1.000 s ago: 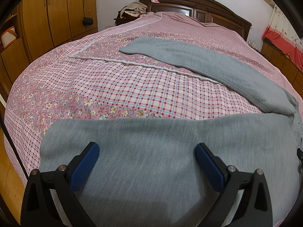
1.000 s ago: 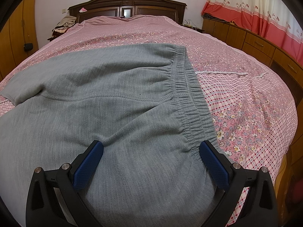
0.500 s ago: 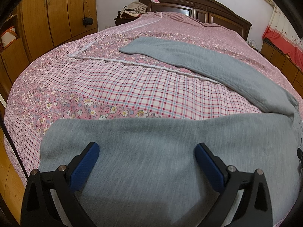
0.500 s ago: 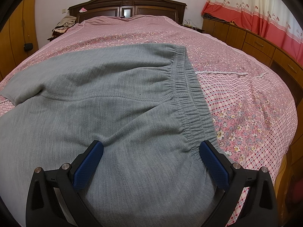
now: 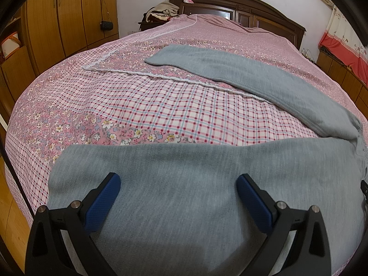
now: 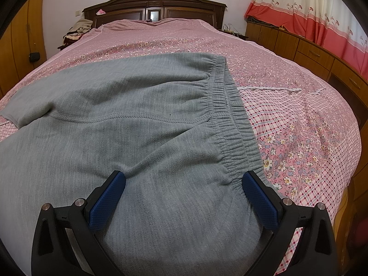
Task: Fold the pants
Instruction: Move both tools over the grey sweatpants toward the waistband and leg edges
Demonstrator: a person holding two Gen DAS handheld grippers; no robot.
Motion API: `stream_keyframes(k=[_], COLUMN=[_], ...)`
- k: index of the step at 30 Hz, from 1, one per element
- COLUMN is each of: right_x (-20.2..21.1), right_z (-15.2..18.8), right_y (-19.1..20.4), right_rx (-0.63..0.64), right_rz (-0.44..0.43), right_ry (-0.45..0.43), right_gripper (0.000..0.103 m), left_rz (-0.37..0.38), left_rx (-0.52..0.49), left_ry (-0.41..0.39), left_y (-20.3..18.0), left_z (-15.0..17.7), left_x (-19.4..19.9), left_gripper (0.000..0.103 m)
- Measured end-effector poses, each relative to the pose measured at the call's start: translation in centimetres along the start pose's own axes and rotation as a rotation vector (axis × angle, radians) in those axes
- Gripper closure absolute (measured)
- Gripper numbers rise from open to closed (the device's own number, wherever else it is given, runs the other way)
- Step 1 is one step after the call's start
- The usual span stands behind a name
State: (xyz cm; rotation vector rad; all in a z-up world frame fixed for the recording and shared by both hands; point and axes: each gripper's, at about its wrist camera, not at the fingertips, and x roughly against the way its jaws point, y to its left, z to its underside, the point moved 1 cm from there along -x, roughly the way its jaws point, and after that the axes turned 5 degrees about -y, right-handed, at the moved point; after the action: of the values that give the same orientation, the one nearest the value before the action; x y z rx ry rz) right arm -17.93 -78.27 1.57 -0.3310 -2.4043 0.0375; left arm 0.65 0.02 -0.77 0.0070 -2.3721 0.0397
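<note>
While the grey pants [image 5: 184, 197] are spread flat across the near edge of the bed [image 5: 161, 115], with one leg angled off toward the headboard [image 6: 154, 7], the left tool [image 5: 178, 197] is held released above the near leg, nothing between its fingers. The right tool [image 6: 184, 193] is likewise released, poised over the fabric just beside the elastic waistband [image 6: 230, 124], near the bed's right edge.
</note>
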Motion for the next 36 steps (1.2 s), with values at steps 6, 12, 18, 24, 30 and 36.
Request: stream_keyframes(k=[6,12,18,24,30,36], right_x=[-0.5,-0.4,-0.3,-0.2,0.0,0.2], right_z=[-0.2,-0.2,-0.2,0.0,0.1,-0.2], right_y=[0.5,0.0,0.0,-0.1,-0.1,-0.1], right_rx=[0.006,-0.006,-0.005,-0.008,-0.008,-0.001], right_rz=[0.004,-0.005,-0.004,-0.01,-0.013,-0.019], right_ry=[0.014,0.024,0.025,0.02,0.016,0.032], right_gripper=[0.0,0.0,0.0,0.0,0.0,0.0], left_rz=[-0.001,-0.009,-0.012,0.0,-0.004,-0.004], left_rx=[0.0,0.002,0.013,0.024,0.019,0.02], left_ry=[0.001,0.002,0.012,0.016,0.027,0.021], left_y=[0.0,-0.3,-0.2,0.2,0.2,-0.2], left_z=[0.0,0.2,0.3,0.4,0.6,1.1], left_x=[0.0,-0.1,0.3,0.4,0.5,1.0], left_gripper=[0.0,0.0,0.0,0.0,0.0,0.0])
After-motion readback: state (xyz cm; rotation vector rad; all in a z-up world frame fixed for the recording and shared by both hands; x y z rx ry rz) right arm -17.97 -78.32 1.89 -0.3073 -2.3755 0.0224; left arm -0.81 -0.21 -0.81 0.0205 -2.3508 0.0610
